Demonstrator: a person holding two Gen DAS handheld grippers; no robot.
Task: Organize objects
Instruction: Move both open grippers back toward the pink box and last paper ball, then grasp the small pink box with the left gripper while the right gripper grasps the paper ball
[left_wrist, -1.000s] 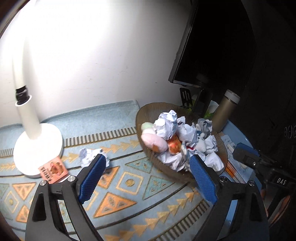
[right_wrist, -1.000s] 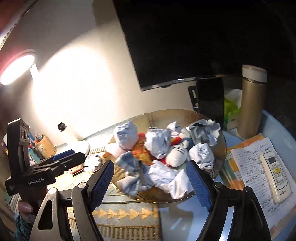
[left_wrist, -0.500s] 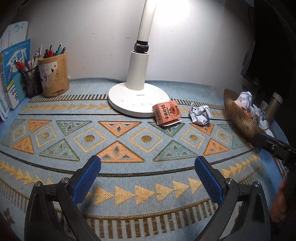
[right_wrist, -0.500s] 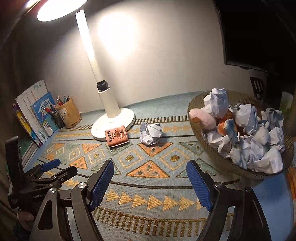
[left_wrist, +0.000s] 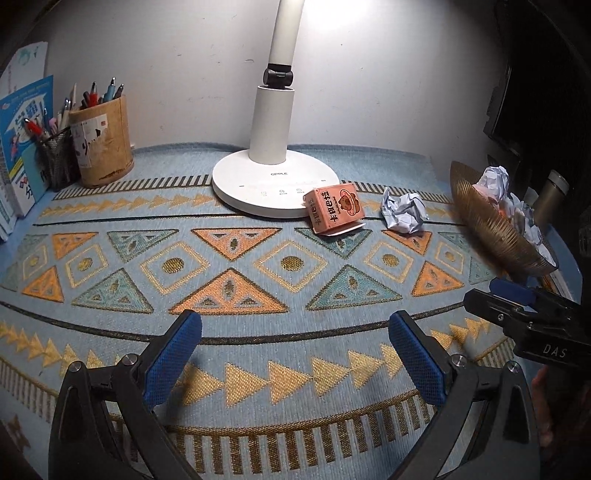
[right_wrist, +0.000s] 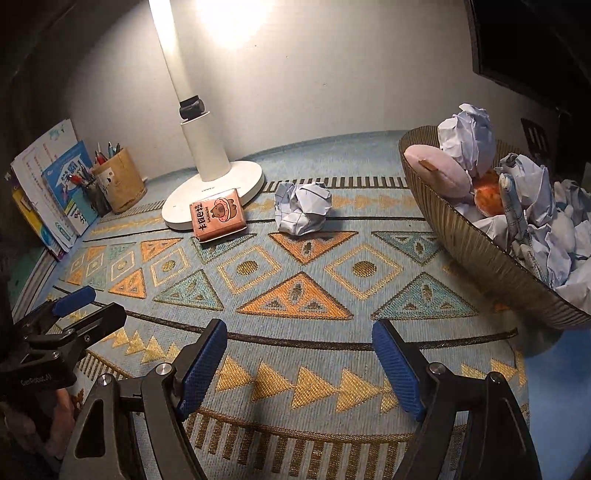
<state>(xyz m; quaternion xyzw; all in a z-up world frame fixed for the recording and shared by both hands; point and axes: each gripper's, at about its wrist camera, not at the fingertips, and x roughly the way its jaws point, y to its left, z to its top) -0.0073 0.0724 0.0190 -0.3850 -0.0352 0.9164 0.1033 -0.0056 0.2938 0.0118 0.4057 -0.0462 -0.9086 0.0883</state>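
- A patterned mat (left_wrist: 258, 266) covers the worktop, lit by a white desk lamp (left_wrist: 275, 177) standing at the back edge against the wall.
- A ribbed basket (right_wrist: 472, 236) sits at the worktop's right edge, heaped with crumpled paper and soft toys; it looks already full, so anything added on top may well roll back out.
- Books and a pen holder (left_wrist: 101, 144) occupy the back left corner, well clear of the action.
- A pink carton (left_wrist: 334, 210) lies tilted, touching the front rim of the lamp base; a grab from the wrong angle could likely shove it against the base or jog the lamp.
- A loose paper ball (right_wrist: 301, 212) rests on the mat just to the right of the carton, between the lamp and the basket, probably the next item to tidy; being light and springy, it could skid away or pop free if pinched off-centre.
- The left gripper (left_wrist: 295, 354) hovers over the mat's front edge, jaws spread wide, with nothing between them.
- The right gripper (right_wrist: 299, 365) hangs beside it, nearer the basket, jaws parted less widely, holding and touching nothing.
- With both tools near each other, reaching for the same item risks a clash.
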